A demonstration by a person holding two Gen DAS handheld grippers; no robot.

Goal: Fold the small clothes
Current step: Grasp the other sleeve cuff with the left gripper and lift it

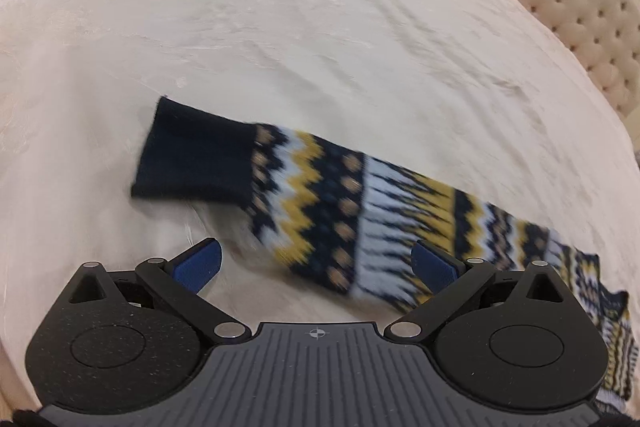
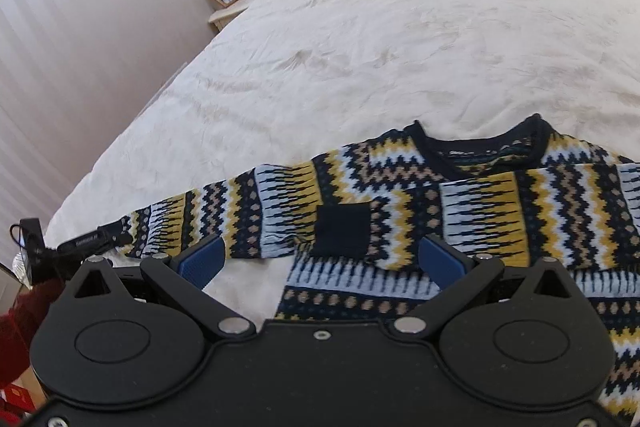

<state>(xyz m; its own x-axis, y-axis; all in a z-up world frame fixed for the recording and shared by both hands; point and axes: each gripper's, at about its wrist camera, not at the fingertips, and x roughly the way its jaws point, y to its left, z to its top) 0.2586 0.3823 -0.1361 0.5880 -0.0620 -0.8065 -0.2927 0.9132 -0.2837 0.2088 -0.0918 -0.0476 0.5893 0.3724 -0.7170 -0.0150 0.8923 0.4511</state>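
A small knit sweater point(image 2: 500, 195) with navy, yellow, pale blue and tan zigzag bands lies flat on the white bed point(image 2: 400, 47), neck away from me. Its right sleeve is folded across the chest, the navy cuff point(image 2: 340, 231) on the body. The left sleeve point(image 2: 224, 211) stretches out to the left. In the left wrist view that sleeve point(image 1: 360, 215) runs across the bed with its navy cuff point(image 1: 196, 163) at the left. My left gripper point(image 1: 316, 263) is open just above the sleeve's middle. My right gripper point(image 2: 320, 259) is open above the folded cuff.
A tufted cream headboard point(image 1: 568, 11) stands at the bed's far end. A nightstand point(image 2: 236, 7) with a lamp, photo frame and clock stands beside the bed. The other gripper's black tip point(image 2: 80, 243) shows at the sleeve end, over the bed's left edge.
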